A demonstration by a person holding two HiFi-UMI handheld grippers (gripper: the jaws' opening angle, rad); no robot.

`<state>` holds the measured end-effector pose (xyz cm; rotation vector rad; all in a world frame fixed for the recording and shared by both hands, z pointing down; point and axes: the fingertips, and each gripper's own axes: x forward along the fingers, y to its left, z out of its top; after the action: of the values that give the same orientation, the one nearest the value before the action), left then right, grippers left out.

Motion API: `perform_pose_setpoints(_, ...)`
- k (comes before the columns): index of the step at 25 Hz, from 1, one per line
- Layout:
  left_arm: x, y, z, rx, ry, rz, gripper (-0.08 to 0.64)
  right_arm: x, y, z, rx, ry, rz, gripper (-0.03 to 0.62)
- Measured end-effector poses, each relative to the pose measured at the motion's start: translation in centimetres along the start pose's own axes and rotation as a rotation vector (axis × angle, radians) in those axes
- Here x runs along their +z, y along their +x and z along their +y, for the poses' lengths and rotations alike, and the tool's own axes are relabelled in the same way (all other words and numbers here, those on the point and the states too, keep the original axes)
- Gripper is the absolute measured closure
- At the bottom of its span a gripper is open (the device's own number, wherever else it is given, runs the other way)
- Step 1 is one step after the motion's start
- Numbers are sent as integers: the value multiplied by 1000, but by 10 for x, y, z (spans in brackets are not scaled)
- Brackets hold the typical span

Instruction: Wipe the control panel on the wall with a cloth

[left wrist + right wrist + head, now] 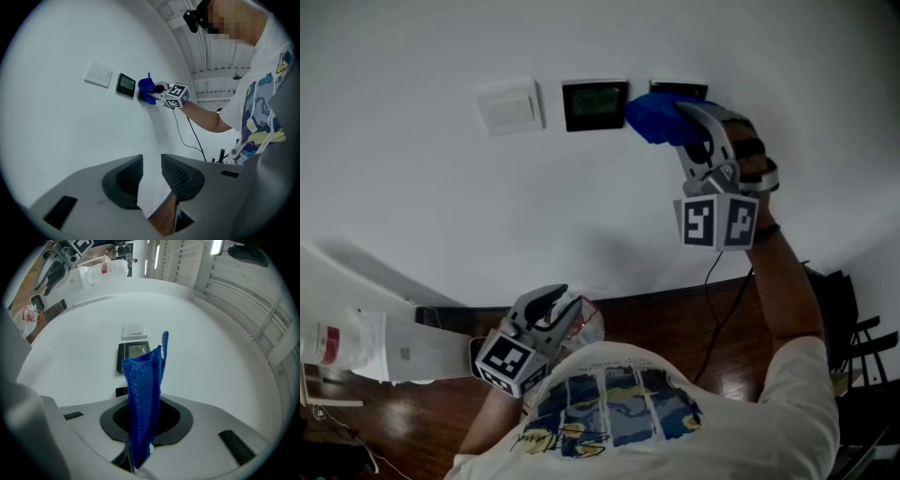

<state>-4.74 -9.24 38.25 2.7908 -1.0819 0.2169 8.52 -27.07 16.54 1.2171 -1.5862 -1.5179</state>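
Head view, control panel (594, 103): dark screen on the wall, white switch (509, 106) to its left, dark plate (680, 88) to its right.
Head view, cloth (652, 117): blue, bunched against the wall over the dark plate and touching the panel's right edge.
Head view, white bag (356, 349): low at far left; contents cannot be told.
Left gripper view, left gripper (151, 176): jaws slightly apart with nothing between them, held low and well away from the panel.
Right gripper view, right gripper (140, 420): pinching a narrow fold of the cloth, which stands up in front of the panel.
Risk: the thin fold may slip free under rubbing pressure — then the hard jaw tips could scrape the screen or press a control.
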Motion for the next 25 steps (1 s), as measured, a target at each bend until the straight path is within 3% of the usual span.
perform_pose_setpoints(15, -7, 2, -10, -22, -4, 23, 453, -25, -5, 104, 124, 23, 27, 515)
perform_pose_setpoints(21, -8, 2, -11, -23, -11, 26, 453, -26, -6, 104, 127, 25, 31, 515)
perform_pose_setpoints(25, -8, 2, -11, -27, -12, 26, 453, -10, -23, 73, 87, 25, 6, 515)
